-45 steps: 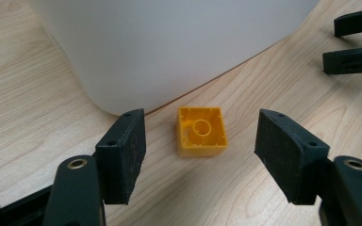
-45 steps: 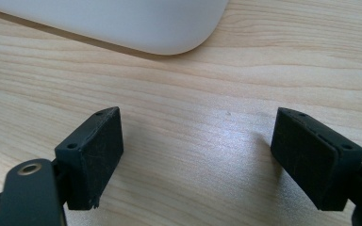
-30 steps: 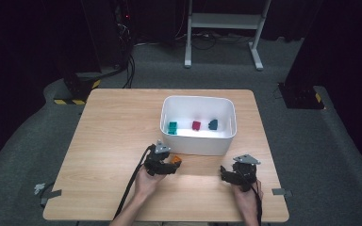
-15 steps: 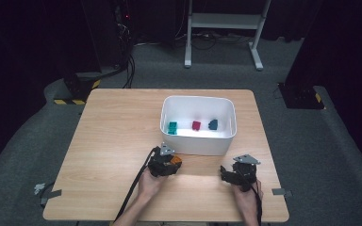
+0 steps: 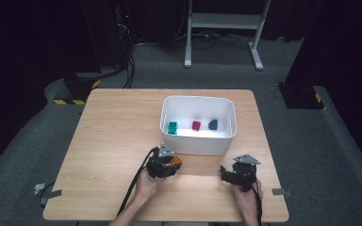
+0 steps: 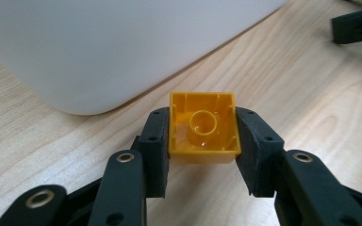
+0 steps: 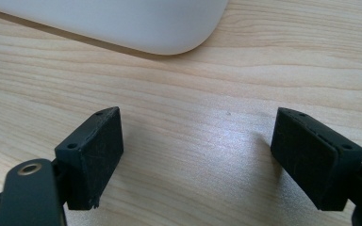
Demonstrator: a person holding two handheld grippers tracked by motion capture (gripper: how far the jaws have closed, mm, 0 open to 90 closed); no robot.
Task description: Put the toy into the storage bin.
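An orange brick (image 6: 202, 141) lies upside down on the wooden table (image 5: 118, 141), its hollow underside facing the left gripper view. My left gripper (image 6: 205, 120) has just been closing, and its pads now press both sides of the brick. From above, the left gripper (image 5: 169, 162) and the orange brick (image 5: 175, 161) sit just in front of the white bin (image 5: 198, 99). My right gripper (image 5: 235, 167) rests on the table to the right, and in its own view the right gripper (image 7: 195, 127) is open over bare wood.
The white bin holds a teal brick (image 5: 172, 127), a red brick (image 5: 196, 125) and a blue brick (image 5: 212, 124). Its wall (image 6: 99, 47) rises close behind the orange brick. One corner of the bin (image 7: 122, 23) lies ahead of the right gripper.
The left gripper has shifted slightly at the orange brick. The right hand has kept still.
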